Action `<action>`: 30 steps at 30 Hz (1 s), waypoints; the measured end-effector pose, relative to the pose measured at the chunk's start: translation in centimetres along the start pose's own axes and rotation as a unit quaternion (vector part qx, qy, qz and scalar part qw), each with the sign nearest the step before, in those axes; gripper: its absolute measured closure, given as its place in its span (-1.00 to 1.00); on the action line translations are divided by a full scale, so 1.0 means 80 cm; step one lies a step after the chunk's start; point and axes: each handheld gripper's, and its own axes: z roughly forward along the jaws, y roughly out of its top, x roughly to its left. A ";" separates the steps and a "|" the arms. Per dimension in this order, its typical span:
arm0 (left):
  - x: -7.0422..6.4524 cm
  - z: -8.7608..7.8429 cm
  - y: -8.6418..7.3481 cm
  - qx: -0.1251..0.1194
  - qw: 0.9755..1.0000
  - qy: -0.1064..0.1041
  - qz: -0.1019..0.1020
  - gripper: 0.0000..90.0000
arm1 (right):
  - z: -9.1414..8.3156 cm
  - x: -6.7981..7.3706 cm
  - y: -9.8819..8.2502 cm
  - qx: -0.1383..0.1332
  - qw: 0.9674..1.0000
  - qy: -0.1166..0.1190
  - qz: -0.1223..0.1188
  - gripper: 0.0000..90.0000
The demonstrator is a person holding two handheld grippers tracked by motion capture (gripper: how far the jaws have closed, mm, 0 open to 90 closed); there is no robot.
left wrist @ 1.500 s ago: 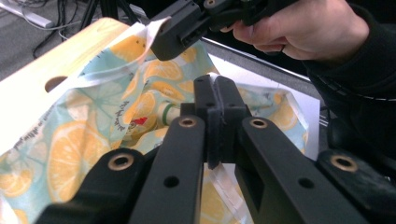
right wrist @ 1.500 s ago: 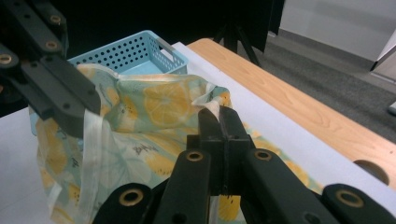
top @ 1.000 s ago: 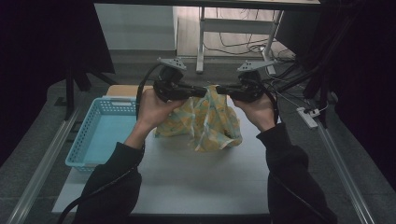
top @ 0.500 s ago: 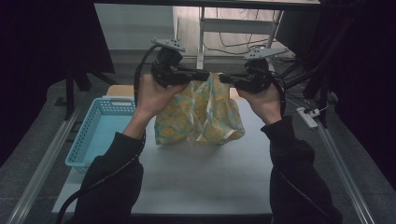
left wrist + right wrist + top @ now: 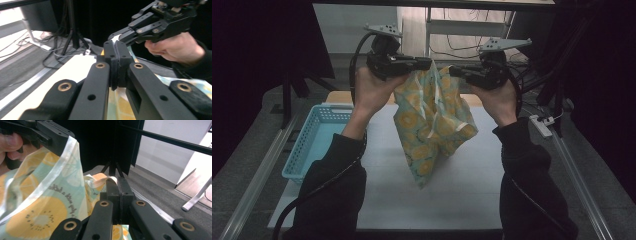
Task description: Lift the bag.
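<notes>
Two grippers, left gripper (image 5: pixel 424 63) and right gripper (image 5: pixel 455 71), have their jaws clamped on the top edge of the fruit-print cloth (image 5: pixel 432 122), which hangs below them, probably clear of the table (image 5: pixel 472 185). Lifting seems done; spreading or folding remains.

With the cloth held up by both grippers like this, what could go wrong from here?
1. The left gripper and the right gripper pinch only the thin top edge of the cloth, so it may slip out.
2. The cloth's bunched lower end hangs close to the table and might drag.
3. It could swing toward the blue basket.
</notes>
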 end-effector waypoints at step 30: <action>0.022 0.043 -0.025 0.036 0.998 0.046 0.003 0.71 | 0.035 -0.014 -0.023 0.032 0.999 -0.019 0.018 0.90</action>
